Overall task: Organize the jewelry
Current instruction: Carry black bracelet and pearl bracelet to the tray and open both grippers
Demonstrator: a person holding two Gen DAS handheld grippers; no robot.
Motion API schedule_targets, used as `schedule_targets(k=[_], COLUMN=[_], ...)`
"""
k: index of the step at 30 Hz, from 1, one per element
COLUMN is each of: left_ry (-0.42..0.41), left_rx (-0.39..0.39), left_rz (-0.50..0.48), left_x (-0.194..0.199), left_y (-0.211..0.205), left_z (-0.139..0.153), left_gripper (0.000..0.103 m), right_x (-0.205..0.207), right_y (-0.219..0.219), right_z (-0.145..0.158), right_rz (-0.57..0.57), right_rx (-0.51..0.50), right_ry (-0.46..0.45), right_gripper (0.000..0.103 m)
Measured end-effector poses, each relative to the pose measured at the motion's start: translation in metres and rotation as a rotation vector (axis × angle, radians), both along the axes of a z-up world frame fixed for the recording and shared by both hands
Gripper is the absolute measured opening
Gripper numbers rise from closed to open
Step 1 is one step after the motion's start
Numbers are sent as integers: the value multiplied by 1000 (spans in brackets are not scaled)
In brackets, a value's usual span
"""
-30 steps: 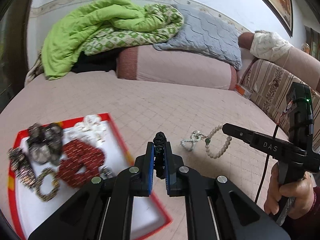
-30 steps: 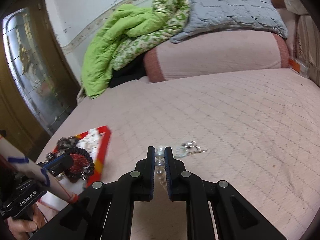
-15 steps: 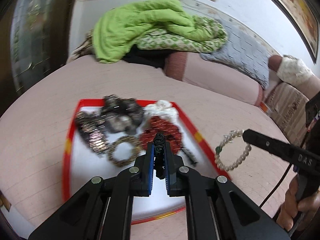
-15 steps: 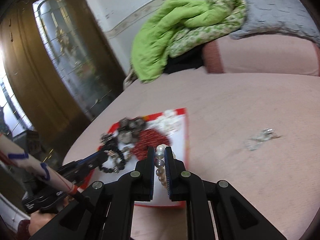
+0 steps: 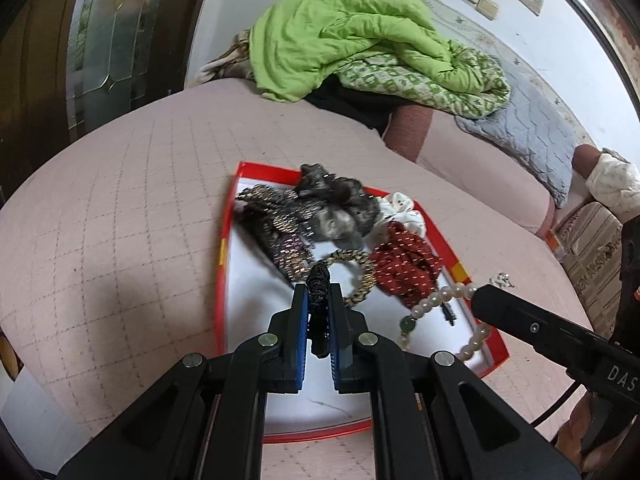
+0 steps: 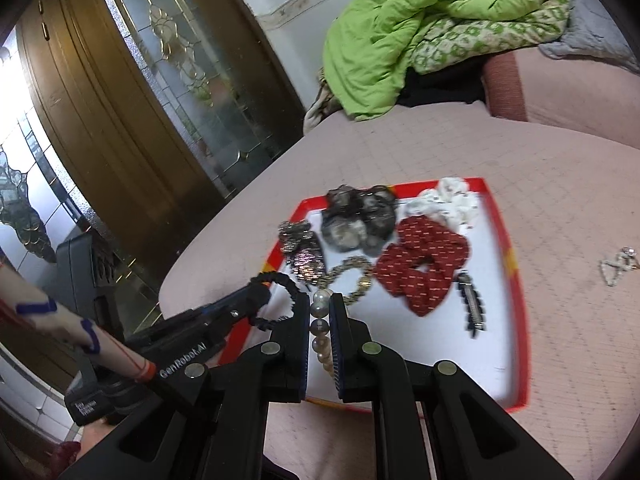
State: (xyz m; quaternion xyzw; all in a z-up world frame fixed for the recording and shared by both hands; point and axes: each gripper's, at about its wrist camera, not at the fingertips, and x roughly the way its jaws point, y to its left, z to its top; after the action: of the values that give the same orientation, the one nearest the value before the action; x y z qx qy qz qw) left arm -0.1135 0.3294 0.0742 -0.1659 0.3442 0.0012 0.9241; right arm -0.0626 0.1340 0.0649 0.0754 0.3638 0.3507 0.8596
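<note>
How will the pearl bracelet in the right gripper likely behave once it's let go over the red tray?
The pearl bracelet probably drapes: it hangs in a loose loop from the right gripper. Its round, glossy beads look smooth, so it may slide a little on the red tray floor. The raised rim should likely contain it.

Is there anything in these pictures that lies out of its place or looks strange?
Yes. One silver chain piece lies alone on the pink bedcover, to the right of the red tray and outside it, while the other jewelry and scrunchies are gathered in the tray.
</note>
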Motion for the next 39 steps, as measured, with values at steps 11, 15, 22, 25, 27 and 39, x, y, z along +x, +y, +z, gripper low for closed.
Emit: schedule_targets(k=[11,15,22,25,27,39], left_ry=[65,80,98,107,111,118], left_rx=[9,21,23,26,29,42], left_rz=[37,38,57,62,66,80], left_x=[13,17,20,24,25,25], left_y=[6,4,6,7,7,8], left_z=[-13,-16,-20,-22,-23,-24], left_gripper=[9,9,9,9,9,9], right_x=[31,35,40,44,46,50], right_y=[1,-5,-6,-4,-1,10], right_z=[-32,-39,-49,-51,-52,-63], right_rz=[-53,-72,-94,-97,-95,-82], right_rx=[-40,-61,-87,-90,-94,-136], right_ry=[80,91,102,111,111,134], right_gripper=[10,10,10,10,11,11])
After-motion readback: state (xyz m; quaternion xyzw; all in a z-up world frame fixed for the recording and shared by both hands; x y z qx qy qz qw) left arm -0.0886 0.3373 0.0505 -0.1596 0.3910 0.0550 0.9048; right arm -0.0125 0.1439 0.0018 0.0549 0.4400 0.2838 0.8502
